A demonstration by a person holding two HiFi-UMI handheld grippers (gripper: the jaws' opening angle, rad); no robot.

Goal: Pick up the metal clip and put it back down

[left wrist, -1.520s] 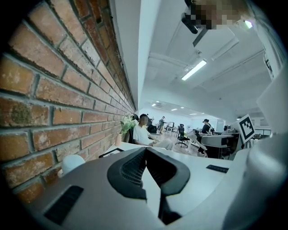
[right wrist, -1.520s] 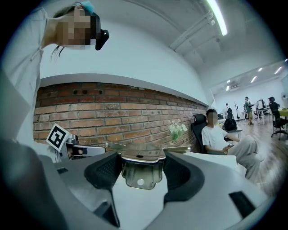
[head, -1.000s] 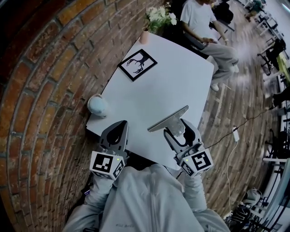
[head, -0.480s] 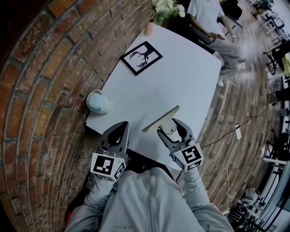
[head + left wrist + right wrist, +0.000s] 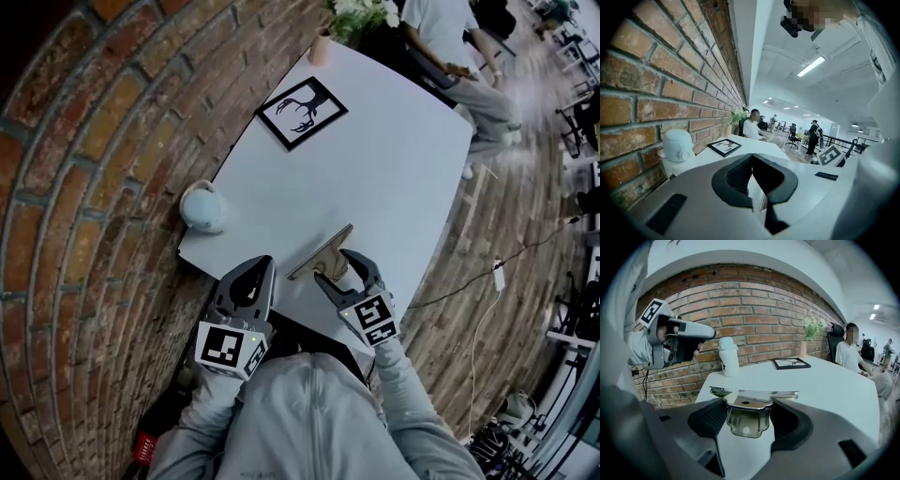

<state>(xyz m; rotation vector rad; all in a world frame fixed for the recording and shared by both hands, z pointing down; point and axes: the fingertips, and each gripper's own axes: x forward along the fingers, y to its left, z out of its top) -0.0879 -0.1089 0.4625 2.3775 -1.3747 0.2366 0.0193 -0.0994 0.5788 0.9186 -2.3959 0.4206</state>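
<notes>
The metal clip [image 5: 319, 251] is a long shiny bar with a short handle, near the front edge of the white table [image 5: 394, 159]. My right gripper [image 5: 336, 266] is shut on the clip's handle [image 5: 745, 420], and the bar lies crosswise just past the fingertips. I cannot tell whether the clip touches the tabletop. In its own view the right gripper [image 5: 747, 403] points toward the brick wall. My left gripper [image 5: 255, 272] hangs at the table's front left edge, shut with nothing in it; its pads meet at the tips in the left gripper view [image 5: 751, 159].
A pale round-topped mug [image 5: 202, 208] stands at the table's left edge by the brick wall. Farther back lie a framed deer picture [image 5: 302, 112] and a flower pot [image 5: 322, 47]. A seated person [image 5: 459, 56] is at the far end.
My right gripper has carried the clip left and back toward the near table edge, closer to the left gripper. The left gripper has stayed about where it was.
</notes>
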